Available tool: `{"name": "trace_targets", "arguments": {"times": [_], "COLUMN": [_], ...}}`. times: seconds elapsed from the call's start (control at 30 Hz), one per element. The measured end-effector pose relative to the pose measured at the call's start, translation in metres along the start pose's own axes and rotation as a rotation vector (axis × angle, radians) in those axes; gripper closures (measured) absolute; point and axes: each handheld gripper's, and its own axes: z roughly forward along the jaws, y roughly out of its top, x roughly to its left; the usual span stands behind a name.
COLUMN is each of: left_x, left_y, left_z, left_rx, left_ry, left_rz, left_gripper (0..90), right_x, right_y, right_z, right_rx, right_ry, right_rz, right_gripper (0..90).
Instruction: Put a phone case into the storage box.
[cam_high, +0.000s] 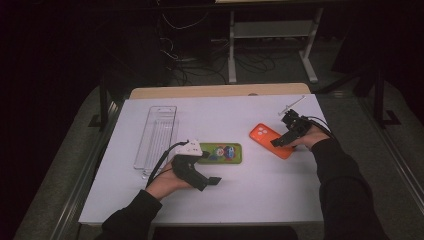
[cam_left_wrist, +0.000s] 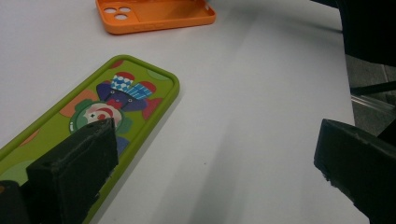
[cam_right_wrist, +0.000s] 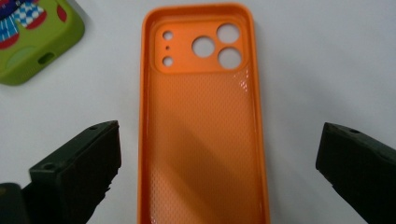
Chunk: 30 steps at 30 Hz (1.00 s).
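The orange phone case (cam_right_wrist: 203, 121) lies hollow side up on the white table (cam_high: 260, 190), right of centre in the high view and running up the middle of the right gripper view, camera cut-outs toward the top. The right gripper (cam_right_wrist: 217, 177) hovers over its near end with jaws spread wide, one on each side of the case and neither touching it. The green phone case (cam_left_wrist: 88, 121) with a cartoon clown print lies at centre left of the high view, just right of the left gripper (cam_left_wrist: 215, 168). That gripper's jaws are also open and hold nothing; in the left gripper view one jaw sits over the green case's lower end, though I cannot tell if it touches.

Both cases look like thin, light, flexible shells, probably silicone or soft plastic. The orange one should bend if squeezed across its width, so its long side walls are the sensible hold, pinched across near the middle where the rim is straight. Its glossy inner floor has a fine dotted texture and may be slippery. Lying flat, it gives the jaws little height to catch.

A clear plastic tray (cam_high: 156, 135) stands empty at upper left of the table. No brand, label or readable writing shows on either case
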Motion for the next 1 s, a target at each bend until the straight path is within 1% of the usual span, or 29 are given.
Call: {"name": "trace_targets", "arguments": {"times": [0.17, 0.27, 0.33, 0.37, 0.4, 0.57, 0.73, 0.9, 1.0], "left_x": [0.000, -0.001, -0.001, -0.001, -0.001, -0.001, -0.001, -0.001, -0.001], "left_y": [0.000, 0.000, 0.000, 0.000, 0.000, -0.001, -0.001, -0.001, -0.001], "left_z": [0.001, 0.001, 0.001, 0.001, 0.001, 0.001, 0.001, 0.002, 0.002], "left_rx": [0.000, 0.001, 0.001, 0.001, 0.001, 0.001, 0.004, 0.005, 0.005], "left_ry": [-0.001, -0.005, -0.005, -0.006, -0.005, -0.006, -0.008, -0.009, -0.010], "left_rz": [-0.002, -0.002, -0.003, -0.003, -0.003, -0.004, -0.003, 0.001, 0.000], "left_gripper": [0.0, 0.0, 0.0, 0.0, 0.0, 0.0, 0.0, 0.0, 0.0], "right_x": [0.003, 0.004, 0.006, 0.007, 0.007, 0.008, 0.008, 0.008, 0.009], "right_y": [-0.004, -0.005, -0.006, -0.006, -0.006, -0.006, -0.006, -0.007, -0.007], "right_z": [0.009, 0.013, 0.016, 0.018, 0.019, 0.022, 0.024, 0.024, 0.024], "right_rx": [0.050, 0.063, 0.080, 0.089, 0.097, 0.110, 0.121, 0.123, 0.124], "right_ry": [0.002, 0.002, 0.005, -0.001, 0.004, -0.007, 0.006, -0.001, -0.013], "right_rz": [-0.014, -0.017, -0.026, -0.035, -0.040, -0.046, -0.046, -0.047, -0.066], "right_gripper": [0.0, 0.0, 0.4, 0.5, 1.1, 3.8, 6.4, 9.0, 12.1]}}
